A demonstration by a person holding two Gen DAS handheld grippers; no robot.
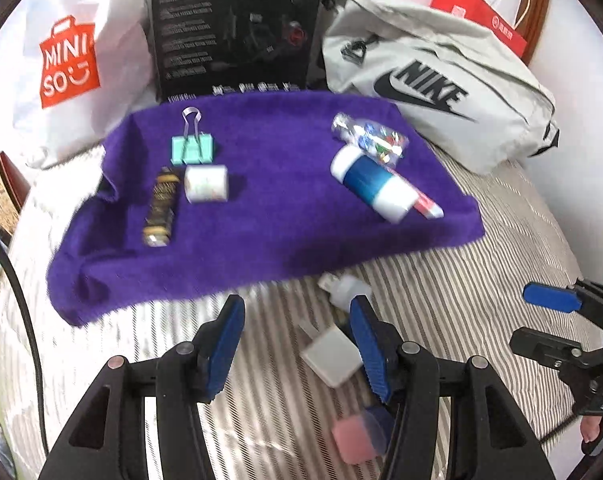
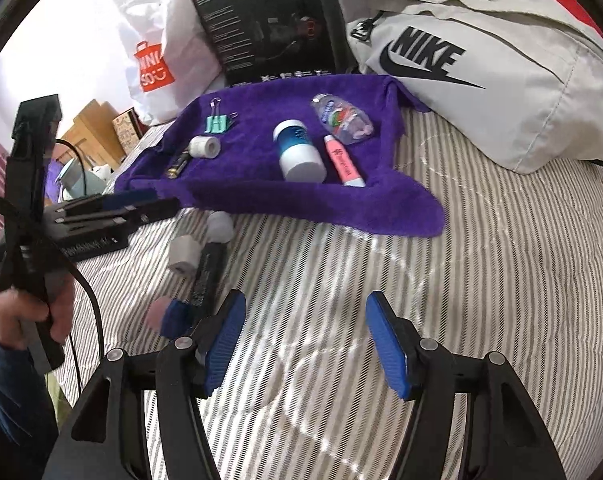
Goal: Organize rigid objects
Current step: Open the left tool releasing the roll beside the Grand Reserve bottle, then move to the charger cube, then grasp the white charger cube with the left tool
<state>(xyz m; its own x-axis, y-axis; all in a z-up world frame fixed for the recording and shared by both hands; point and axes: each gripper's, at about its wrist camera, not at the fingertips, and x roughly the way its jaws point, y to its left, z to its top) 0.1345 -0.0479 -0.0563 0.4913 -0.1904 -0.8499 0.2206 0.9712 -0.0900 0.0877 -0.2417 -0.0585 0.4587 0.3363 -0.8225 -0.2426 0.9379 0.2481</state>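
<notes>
A purple towel [image 1: 261, 232] lies on the striped bed. On it sit a teal binder clip [image 1: 192, 148], a white tape roll [image 1: 206, 183], a battery [image 1: 161, 210], a blue-and-white bottle [image 1: 371, 184], a pink tube [image 2: 343, 158] and a clear sanitizer bottle [image 2: 343, 117]. On the bedding near me lie a white block [image 1: 333, 356], a small white bottle [image 1: 347, 290], a black stick [image 2: 209, 270] and a pink-and-blue eraser [image 1: 359, 436]. My left gripper [image 1: 297, 344] is open and empty above them. My right gripper [image 2: 305, 344] is open and empty over bare bedding.
A white Miniso bag [image 1: 69, 60], a black box [image 1: 237, 28] and a grey Nike bag [image 1: 433, 88] stand behind the towel. A red paper bag [image 1: 477, 16] is at the back right. Boxes [image 2: 97, 124] sit left of the bed.
</notes>
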